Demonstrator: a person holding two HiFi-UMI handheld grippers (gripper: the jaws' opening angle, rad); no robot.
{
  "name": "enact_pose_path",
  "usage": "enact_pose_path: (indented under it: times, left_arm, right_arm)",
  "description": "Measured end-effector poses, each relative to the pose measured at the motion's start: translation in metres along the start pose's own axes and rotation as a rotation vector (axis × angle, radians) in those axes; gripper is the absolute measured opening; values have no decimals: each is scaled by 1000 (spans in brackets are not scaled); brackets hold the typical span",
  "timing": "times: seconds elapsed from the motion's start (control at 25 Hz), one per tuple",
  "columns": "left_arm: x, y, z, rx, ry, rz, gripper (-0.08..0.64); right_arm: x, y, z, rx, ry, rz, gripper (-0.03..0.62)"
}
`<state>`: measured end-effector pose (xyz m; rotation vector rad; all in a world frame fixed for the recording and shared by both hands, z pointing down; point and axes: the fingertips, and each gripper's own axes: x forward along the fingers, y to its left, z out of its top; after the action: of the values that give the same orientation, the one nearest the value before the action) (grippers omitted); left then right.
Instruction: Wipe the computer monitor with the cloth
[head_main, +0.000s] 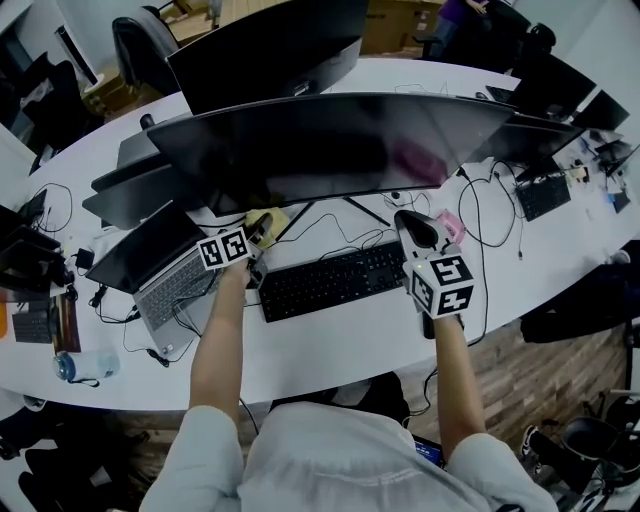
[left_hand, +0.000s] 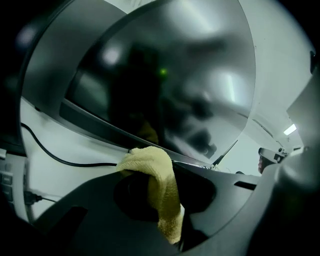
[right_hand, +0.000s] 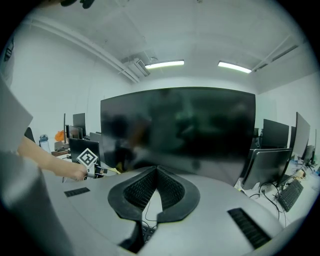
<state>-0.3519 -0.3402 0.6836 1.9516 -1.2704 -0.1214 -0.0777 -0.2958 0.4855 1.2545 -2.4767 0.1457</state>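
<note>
L gripper (head_main: 256, 240): jaws clamped on yellow cloth (left_hand: 157, 177). Cloth bunches up over the tips and hangs down betw. them. Top of cloth sits at bottom bezel of the monitor (head_main: 330, 145); touching or just shy, can't tell. Monitor is wide, curved, dark, right ahead of the gripper. Black cable (left_hand: 65, 160) runs over the white table (head_main: 330, 345) just left of the cloth. Open laptop (head_main: 165, 280) left of L gripper, near. Keyboard (head_main: 330, 280) to its right, betw. the two grippers.

R gripper (right_hand: 157, 171): jaws together, tips meeting, nothing betw. them. Held well back from the screen and facing it square; whole width of screen shows ahead. Narrow gap lower down betw. the jaws shows keyboard and a cable below. Small pink object (head_main: 452, 228) just right of R gripper on the table. From R gripper view, L gripper's marker cube (right_hand: 88, 158) is seen far left, low by the screen's bottom edge.
</note>
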Motion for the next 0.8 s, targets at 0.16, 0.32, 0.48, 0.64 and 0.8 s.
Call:
enact_pose_path:
  times: [0.16,0.32,0.48,0.64,0.8]
  left_arm:
    - [14,-12,-5,-7,13,-9,81]
    - [28,-29,-12,-21,8,-9,81]
    - [46,-47,-18,-29,18,-6,81]
    - [66,-66,-27,-38,22,-8,81]
    - [83,-85,-35,-46,17,-11,81]
  right_arm:
    - [-10,-17,-4,9,-7,-12,26]
    - [-21,-41,-11,9,3,-21,26]
    - [-31,-66,-19,20,15,-38,26]
    - [-39,-94,-25,28,23,-47,26]
    - [-48,-118,-28,34,26,-56,26]
